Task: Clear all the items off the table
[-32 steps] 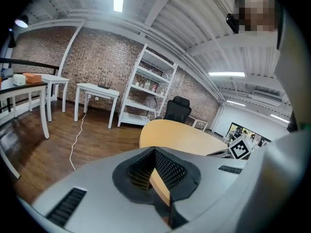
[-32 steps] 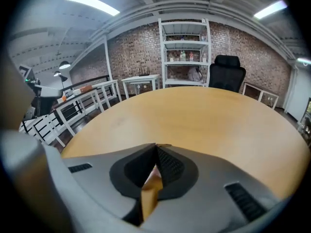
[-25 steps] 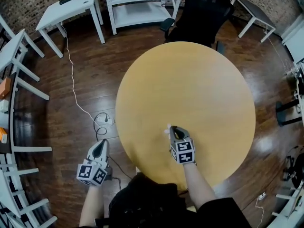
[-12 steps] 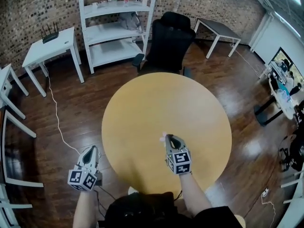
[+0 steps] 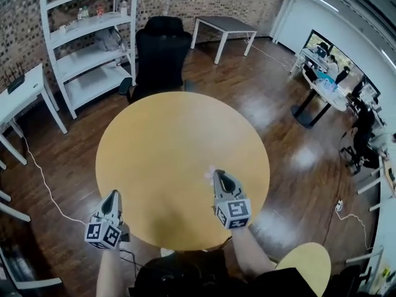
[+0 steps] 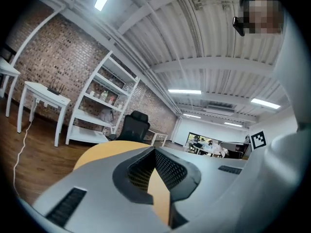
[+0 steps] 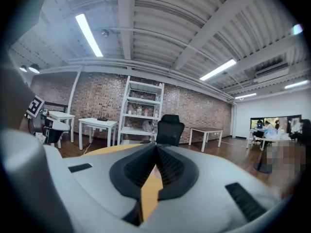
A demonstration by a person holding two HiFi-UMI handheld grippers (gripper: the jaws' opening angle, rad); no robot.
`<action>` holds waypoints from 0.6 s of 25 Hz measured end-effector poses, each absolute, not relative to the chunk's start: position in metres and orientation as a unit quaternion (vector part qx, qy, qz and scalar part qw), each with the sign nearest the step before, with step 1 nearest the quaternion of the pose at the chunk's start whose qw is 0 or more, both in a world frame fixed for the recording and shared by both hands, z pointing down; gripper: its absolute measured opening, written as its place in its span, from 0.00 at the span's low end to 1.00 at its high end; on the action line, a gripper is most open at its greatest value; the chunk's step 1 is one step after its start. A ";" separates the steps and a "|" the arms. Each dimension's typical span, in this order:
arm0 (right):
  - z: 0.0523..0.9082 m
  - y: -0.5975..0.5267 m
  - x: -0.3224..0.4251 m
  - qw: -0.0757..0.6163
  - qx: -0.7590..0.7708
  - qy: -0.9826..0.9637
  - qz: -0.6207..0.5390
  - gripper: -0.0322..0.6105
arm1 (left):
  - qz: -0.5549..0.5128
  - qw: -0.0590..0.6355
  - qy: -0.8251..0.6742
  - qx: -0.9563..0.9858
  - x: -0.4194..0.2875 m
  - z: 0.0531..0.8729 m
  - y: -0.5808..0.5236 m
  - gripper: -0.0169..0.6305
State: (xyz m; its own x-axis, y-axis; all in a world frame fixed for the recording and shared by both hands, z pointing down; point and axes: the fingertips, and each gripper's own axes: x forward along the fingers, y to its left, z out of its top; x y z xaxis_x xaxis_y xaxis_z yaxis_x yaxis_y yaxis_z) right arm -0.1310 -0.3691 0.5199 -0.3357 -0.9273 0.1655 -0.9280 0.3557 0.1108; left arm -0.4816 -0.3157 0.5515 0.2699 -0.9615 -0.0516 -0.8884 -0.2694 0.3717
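The round yellow table [image 5: 167, 135] has nothing lying on its top. My right gripper [image 5: 215, 173] is raised over the table's near right part, pointing level toward the far side. It is shut on a small pale pink thing [image 5: 210, 171], which shows only as a sliver at the tips [image 7: 155, 171]. My left gripper [image 5: 115, 193] is off the table's near left edge, over the wooden floor. Its jaws meet at the tips with nothing in them, as the left gripper view [image 6: 154, 150] confirms.
A black office chair [image 5: 159, 45] stands at the table's far side, with white shelves [image 5: 86, 48] to its left. A white desk [image 5: 18, 94] is at far left and a grey table [image 5: 226, 25] at the back. A white cable [image 5: 43, 178] runs along the floor. Another round yellow top [image 5: 309, 265] lies at near right.
Both grippers have risen and now point more level. The head view has swung right, so the table sits further left in it. The right gripper still holds the pale thing.
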 end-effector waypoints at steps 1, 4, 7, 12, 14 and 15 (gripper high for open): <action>0.522 -0.365 -0.115 0.105 0.581 -0.807 0.002 0.05 | -0.138 0.139 -0.578 0.792 -0.470 0.552 -0.322 0.03; 0.519 -0.350 -0.056 0.112 0.629 -0.769 0.006 0.05 | -0.144 0.143 -0.537 0.819 -0.423 0.547 -0.347 0.03; 0.514 -0.323 0.012 0.116 0.681 -0.723 0.001 0.05 | -0.147 0.142 -0.483 0.851 -0.359 0.533 -0.375 0.03; 0.509 -0.263 0.110 0.129 0.741 -0.659 0.010 0.05 | -0.154 0.163 -0.415 0.882 -0.254 0.526 -0.385 0.03; 0.505 -0.233 0.148 0.121 0.765 -0.633 0.017 0.05 | -0.149 0.162 -0.385 0.896 -0.210 0.520 -0.375 0.03; 0.504 -0.218 0.167 0.117 0.777 -0.618 0.019 0.05 | -0.145 0.159 -0.370 0.904 -0.189 0.517 -0.370 0.03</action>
State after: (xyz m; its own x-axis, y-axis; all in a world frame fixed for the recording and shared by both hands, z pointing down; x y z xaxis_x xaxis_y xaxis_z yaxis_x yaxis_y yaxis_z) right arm 0.1667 -0.2182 0.5044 0.2350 -0.9563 0.1741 -0.9652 -0.2084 0.1581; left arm -0.1889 -0.3698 0.5167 0.6843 -0.7148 -0.1444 -0.6224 -0.6757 0.3950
